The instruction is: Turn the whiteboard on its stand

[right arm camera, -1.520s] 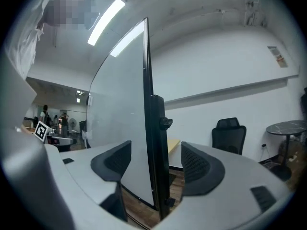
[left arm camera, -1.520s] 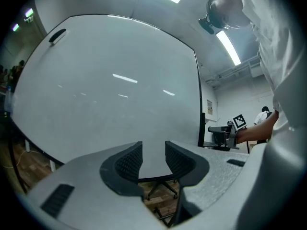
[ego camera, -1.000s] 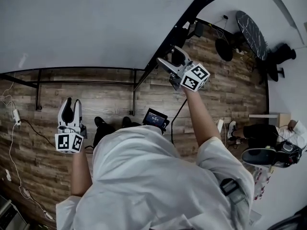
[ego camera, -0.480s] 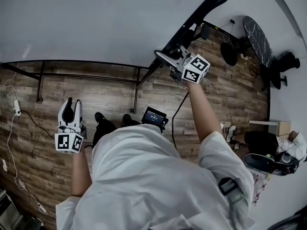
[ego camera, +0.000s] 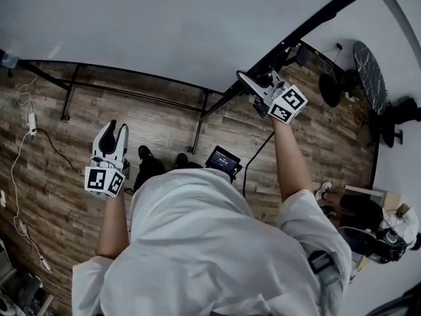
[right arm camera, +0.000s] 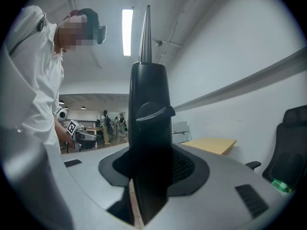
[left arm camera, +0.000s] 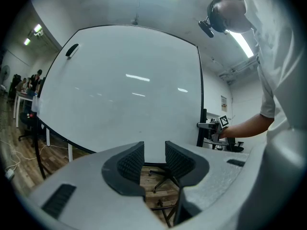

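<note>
The whiteboard (ego camera: 164,25) walls off everything ahead, up to the black post (ego camera: 322,16) at its right edge. Short of it the air is open. Low stand bars (ego camera: 131,79) and a white cable (ego camera: 30,120) cross the floor's left side.

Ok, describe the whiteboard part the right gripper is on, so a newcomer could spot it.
Start at the big whiteboard filling the top of the head view and follow it to its right end. The black side rail there stands between the right gripper's jaws, which have just been closing; unlike the thin bottom edge, it carries a round knob.
</note>
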Motion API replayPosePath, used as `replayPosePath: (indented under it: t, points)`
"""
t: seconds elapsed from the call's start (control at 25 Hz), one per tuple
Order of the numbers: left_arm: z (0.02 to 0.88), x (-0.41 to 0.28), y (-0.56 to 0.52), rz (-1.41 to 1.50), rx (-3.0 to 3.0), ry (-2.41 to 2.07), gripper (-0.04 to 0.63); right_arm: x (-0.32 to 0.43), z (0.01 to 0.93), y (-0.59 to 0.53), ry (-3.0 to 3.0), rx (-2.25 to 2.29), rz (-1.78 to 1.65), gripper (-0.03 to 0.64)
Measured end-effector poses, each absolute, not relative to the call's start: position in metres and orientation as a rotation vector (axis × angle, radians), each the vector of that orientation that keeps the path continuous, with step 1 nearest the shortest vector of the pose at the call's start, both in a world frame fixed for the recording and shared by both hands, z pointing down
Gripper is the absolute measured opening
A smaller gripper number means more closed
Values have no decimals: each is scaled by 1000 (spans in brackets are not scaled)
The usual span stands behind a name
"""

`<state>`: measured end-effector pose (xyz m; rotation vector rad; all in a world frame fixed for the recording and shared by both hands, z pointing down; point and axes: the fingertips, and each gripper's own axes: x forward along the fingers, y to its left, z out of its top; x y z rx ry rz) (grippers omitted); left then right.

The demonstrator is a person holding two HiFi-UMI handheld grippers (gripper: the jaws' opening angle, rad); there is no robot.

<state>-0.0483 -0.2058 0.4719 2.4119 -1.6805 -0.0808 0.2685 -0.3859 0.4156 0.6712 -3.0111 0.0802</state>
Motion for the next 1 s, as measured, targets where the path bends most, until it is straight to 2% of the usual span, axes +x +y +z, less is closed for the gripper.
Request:
replayPosePath:
  t: [1.0]
  points:
    - [464, -48, -221, -72, 2433, -1729, 121, 287, 420, -380, -2977, 613, 52, 156]
